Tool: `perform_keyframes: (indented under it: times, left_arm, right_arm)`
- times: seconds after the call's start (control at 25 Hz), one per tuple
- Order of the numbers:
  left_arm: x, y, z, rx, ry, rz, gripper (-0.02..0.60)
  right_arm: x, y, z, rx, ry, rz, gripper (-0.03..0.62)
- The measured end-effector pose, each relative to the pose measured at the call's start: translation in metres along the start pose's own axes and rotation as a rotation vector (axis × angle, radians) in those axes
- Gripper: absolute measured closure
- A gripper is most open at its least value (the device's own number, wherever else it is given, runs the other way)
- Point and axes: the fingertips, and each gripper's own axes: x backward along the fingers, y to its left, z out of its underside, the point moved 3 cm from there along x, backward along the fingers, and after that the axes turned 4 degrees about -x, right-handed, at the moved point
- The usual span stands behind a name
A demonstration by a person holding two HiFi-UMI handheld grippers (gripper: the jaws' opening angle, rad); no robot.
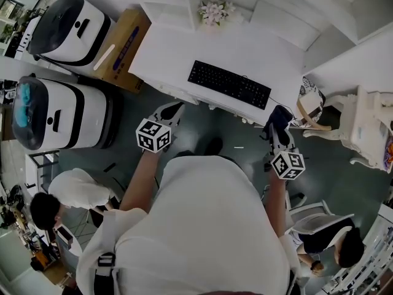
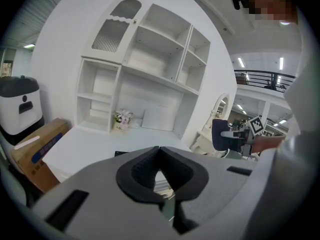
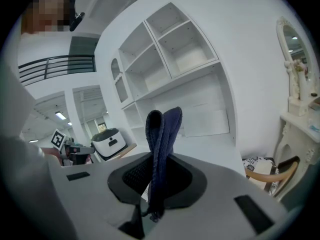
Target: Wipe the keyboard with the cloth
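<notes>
- Blue cloth (image 3: 162, 134) is clamped in the jaws of the right gripper (image 3: 159, 181).
- The left gripper (image 2: 160, 176) has its jaws together, holding nothing.
- No wiping yet, it seems; next the cloth must reach the keyboard (image 1: 228, 83) on the table (image 1: 166, 48).

- A small pot of pale flowers (image 1: 214, 11) stands at the back edge of the white counter (image 1: 178, 51).
- A cardboard box (image 1: 123, 45) sits just beside the counter's left end.
- A white, dark-topped machine (image 1: 70, 29) stands left of the box, with a second machine (image 1: 58, 112) nearer the camera.
- A chair (image 1: 311, 103) with a patterned cushion stands at the counter's right end.
</notes>
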Motion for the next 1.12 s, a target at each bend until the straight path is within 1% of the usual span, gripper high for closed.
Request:
perform_keyframes:
  times: [0.28,0.52,0.8,1.12]
  left_arm:
    - [-0.023,-0.004,-0.004,-0.017,0.029,-0.024,0.574]
    - [-0.035,-0.003,-0.006,-0.014,0.043,-0.029,0.574]
    - [-0.046,-0.004,-0.002,-0.004,0.059,-0.031,0.574]
    - [-0.061,0.007,0.000,-0.004,0.088,-0.018,0.574]
  right_arm:
    - [-0.016,-0.027,-0.006,-0.009,0.026,-0.013,0.531]
    - [-0.026,-0.036,-0.004,-0.016,0.050,-0.022,0.530]
    - [-0.029,-0.045,-0.002,-0.024,0.076,-0.006,0.530]
    - [-0.045,-0.050,0.002,-0.042,0.103,0.014,0.531]
